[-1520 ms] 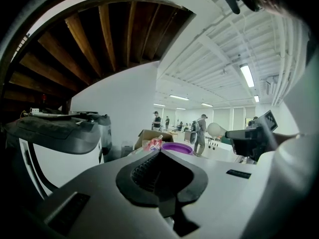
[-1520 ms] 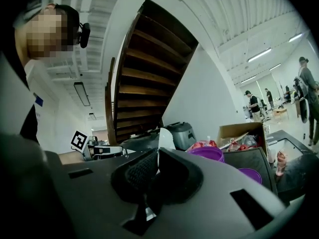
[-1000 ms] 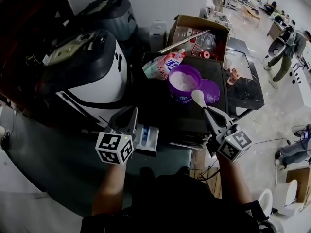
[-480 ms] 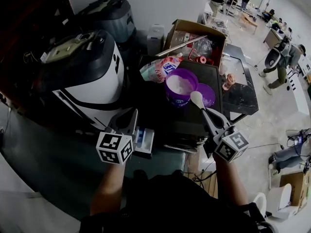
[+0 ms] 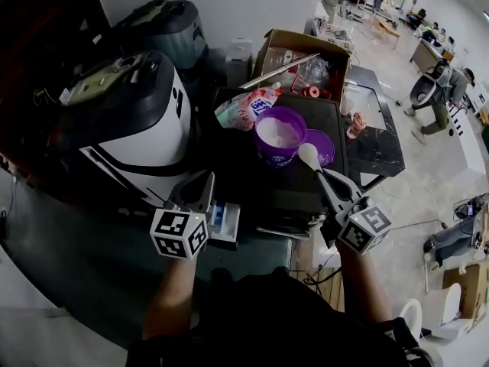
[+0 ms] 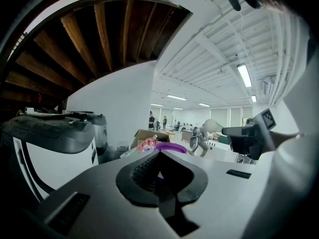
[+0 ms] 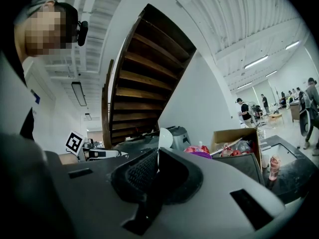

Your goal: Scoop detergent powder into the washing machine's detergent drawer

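A purple tub point(image 5: 279, 134) full of white powder stands on a dark stand, its purple lid point(image 5: 326, 146) beside it. My right gripper point(image 5: 328, 180) is shut on the handle of a white spoon point(image 5: 309, 154), whose bowl hovers over the gap between tub and lid. That bowl shows above the jaws in the right gripper view as the spoon point(image 7: 165, 137). The white detergent drawer point(image 5: 226, 222) is pulled out from the washing machine point(image 5: 130, 113) at the lower left. My left gripper point(image 5: 200, 186) hangs shut and empty just left of the drawer.
A pink and blue detergent bag point(image 5: 246, 107) lies behind the tub. A cardboard box point(image 5: 306, 52) of clutter stands further back. A glass-topped table point(image 5: 374, 140) is to the right. Dark bins point(image 5: 172, 21) sit behind the machine. People stand far off.
Both grippers have stayed almost still, and the spoon bowl remains beside the tub rim. Only the head camera has shifted slightly.
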The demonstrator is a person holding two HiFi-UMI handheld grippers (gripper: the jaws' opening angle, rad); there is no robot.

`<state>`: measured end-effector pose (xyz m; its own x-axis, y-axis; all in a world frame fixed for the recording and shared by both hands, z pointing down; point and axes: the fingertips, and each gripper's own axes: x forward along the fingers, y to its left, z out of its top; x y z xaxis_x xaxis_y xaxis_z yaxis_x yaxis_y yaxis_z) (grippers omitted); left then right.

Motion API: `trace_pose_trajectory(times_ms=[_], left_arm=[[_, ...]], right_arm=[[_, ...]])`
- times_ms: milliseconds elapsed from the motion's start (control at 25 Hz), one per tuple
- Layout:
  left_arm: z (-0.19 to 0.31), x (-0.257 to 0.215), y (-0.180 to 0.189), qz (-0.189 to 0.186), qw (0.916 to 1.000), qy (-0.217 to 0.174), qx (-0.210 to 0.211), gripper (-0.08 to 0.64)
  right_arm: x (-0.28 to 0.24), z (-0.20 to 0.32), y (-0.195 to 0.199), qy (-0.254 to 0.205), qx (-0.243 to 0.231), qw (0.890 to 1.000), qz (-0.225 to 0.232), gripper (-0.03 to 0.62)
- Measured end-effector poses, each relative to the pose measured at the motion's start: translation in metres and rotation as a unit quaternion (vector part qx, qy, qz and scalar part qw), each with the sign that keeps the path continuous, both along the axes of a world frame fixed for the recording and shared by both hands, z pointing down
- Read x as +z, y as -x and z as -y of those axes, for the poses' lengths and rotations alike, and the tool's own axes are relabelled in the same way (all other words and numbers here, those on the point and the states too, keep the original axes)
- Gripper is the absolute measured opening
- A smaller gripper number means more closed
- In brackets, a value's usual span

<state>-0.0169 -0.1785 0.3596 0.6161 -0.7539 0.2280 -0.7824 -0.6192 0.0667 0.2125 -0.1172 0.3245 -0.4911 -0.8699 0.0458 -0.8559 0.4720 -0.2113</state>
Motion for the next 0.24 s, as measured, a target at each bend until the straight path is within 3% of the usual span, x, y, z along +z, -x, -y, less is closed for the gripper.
trace_pose_trajectory(times_ms=[240], left_arm=[[-0.0012,-0.0015,0.0003,-0.001,1.0,-0.002,0.0,0.006]], right_arm=[[0.0,-0.0008,0.0019,0.0,-0.001,1.0,0.001,0.02]])
